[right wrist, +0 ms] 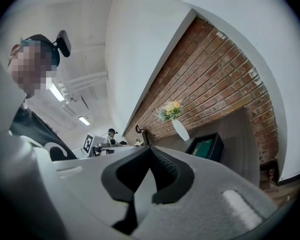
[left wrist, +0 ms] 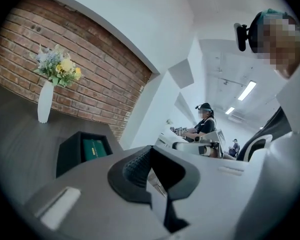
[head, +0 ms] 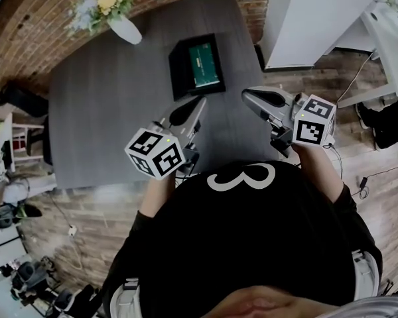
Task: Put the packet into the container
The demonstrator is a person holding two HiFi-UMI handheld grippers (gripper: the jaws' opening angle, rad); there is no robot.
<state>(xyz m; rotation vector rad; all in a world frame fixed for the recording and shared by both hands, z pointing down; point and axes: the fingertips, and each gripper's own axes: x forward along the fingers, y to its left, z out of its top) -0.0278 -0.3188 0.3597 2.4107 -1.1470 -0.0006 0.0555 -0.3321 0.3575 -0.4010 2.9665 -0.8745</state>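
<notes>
Green packet (head: 202,65) looks already in the black container (head: 178,71), I think. Left gripper (head: 200,105) & right gripper (head: 247,95) are both pinched shut, empty, up by the person's chest. Reaching in now could knock the container off-spot.

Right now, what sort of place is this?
Probably an office-like data-collection lab: a grey table beside a brick wall, another person wearing headgear in the background, and ceiling strip lights.

Head view steeply down over table (head: 106,111), both gripper views low, facing the container (left wrist: 67,156), shared vase (right wrist: 180,129).
</notes>
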